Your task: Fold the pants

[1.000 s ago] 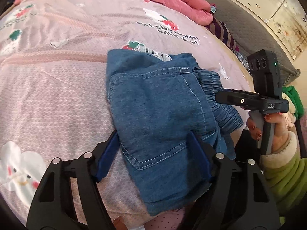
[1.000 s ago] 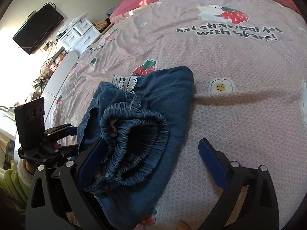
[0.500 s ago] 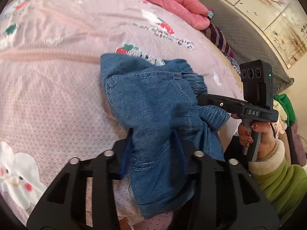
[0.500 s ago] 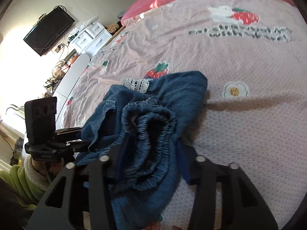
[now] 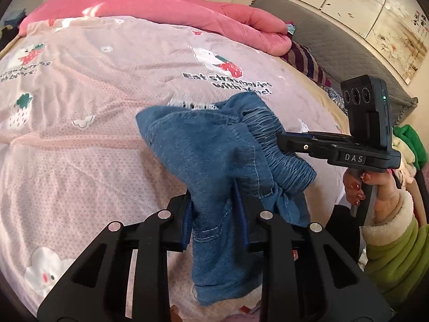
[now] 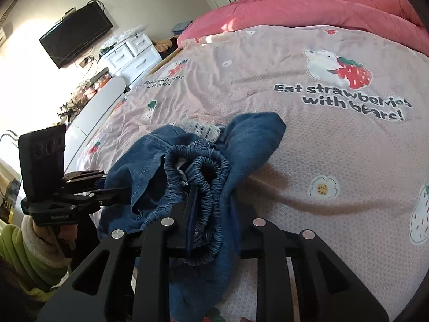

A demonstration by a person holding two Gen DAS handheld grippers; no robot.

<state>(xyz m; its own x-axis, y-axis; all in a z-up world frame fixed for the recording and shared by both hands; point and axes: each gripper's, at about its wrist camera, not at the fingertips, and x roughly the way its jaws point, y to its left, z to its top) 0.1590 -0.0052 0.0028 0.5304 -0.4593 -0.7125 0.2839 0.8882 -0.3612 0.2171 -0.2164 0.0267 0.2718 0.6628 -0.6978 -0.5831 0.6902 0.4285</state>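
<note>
The blue denim pants point(image 5: 209, 145) are folded into a thick bundle and lifted above the pink bed sheet point(image 5: 80, 134). My left gripper point(image 5: 214, 201) is shut on the denim near a back pocket. My right gripper point(image 6: 211, 209) is shut on the elastic waistband point(image 6: 206, 171) of the pants point(image 6: 252, 136). The right gripper also shows in the left wrist view point(image 5: 289, 142), reaching into the bundle from the right. The left gripper shows in the right wrist view point(image 6: 118, 190), at the bundle's left side. A white lace hem point(image 6: 201, 127) sticks out at the far end.
A pink quilt point(image 5: 161, 8) lies heaped along the bed's far end. A grey headboard point(image 5: 335, 35) stands at the right in the left wrist view. White drawers point(image 6: 131, 53) and a wall TV point(image 6: 77, 32) stand beyond the bed's left edge.
Both grippers went from open around the pants to shut on them. The bundle has been bunched together and lifted up off the sheet.
</note>
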